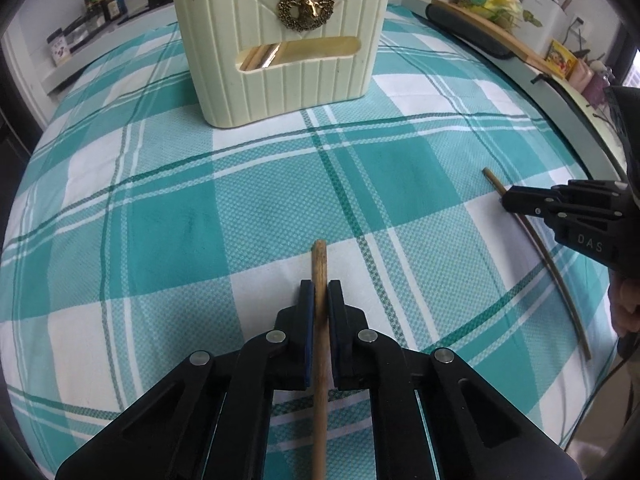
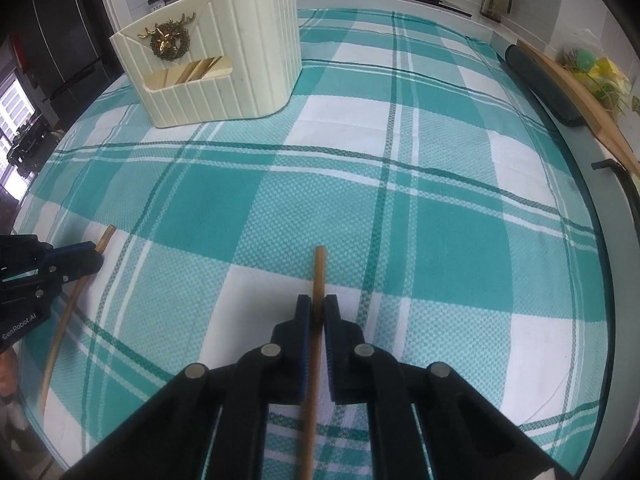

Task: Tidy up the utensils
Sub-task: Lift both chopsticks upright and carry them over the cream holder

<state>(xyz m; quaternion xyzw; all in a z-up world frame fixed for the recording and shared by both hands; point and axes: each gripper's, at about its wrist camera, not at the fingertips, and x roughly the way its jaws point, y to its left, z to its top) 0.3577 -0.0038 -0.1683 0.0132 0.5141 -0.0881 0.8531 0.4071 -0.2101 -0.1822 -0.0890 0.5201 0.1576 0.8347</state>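
Pinching one wooden chopstick each, both grippers sit low over the counter [image 2: 460, 128], which is covered by a teal-and-white plaid cloth [image 1: 180, 240]. Left gripper [image 1: 319, 292]: fingers [image 1: 305, 300] pressed together on the left chopstick [image 1: 319, 264], tip poking out ahead, shaft running back between the arms. Right gripper [image 2: 317, 308]: fingers [image 2: 331, 312] clamped on the right chopstick [image 2: 319, 272] in the same way; its long shaft lies on the cloth near the counter's right edge. Each chopstick rests on the cloth toward the near edge. Cream utensil holder [image 1: 280, 52] stands upright toward the far edge, well apart from both grippers, deer emblem [image 1: 306, 6] on its front, more chopsticks [image 2: 196, 70] showing through its slot and above its rim
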